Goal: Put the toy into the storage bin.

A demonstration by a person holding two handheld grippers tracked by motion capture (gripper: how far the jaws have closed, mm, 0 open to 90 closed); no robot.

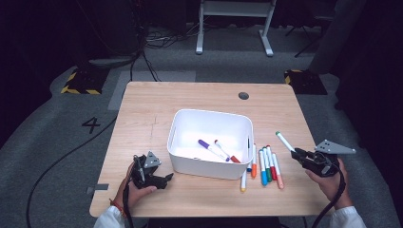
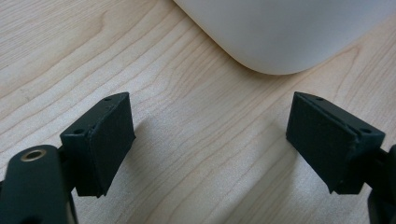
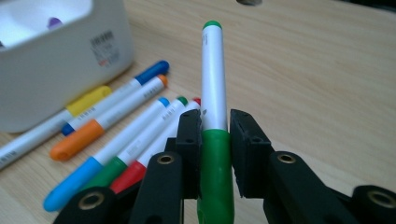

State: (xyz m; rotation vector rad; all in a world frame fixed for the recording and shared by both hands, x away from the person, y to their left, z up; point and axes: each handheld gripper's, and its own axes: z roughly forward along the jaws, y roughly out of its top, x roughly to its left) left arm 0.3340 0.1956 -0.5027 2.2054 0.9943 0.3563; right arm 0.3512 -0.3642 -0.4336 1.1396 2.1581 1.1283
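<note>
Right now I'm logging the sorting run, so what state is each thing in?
Green marker: clamped in the right tongs, lifted off the table, cap on.
Left tongs: open, holding nothing, beside the bin.
White bin: upright, open-topped, two markers inside.
Purple marker: lying in the bin.
Red marker: lying in the bin.
Loose markers: capped, lying flat on the table beside the bin.

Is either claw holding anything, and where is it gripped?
The right claw grips a green marker near its green cap; the left claw holds nothing.
</note>
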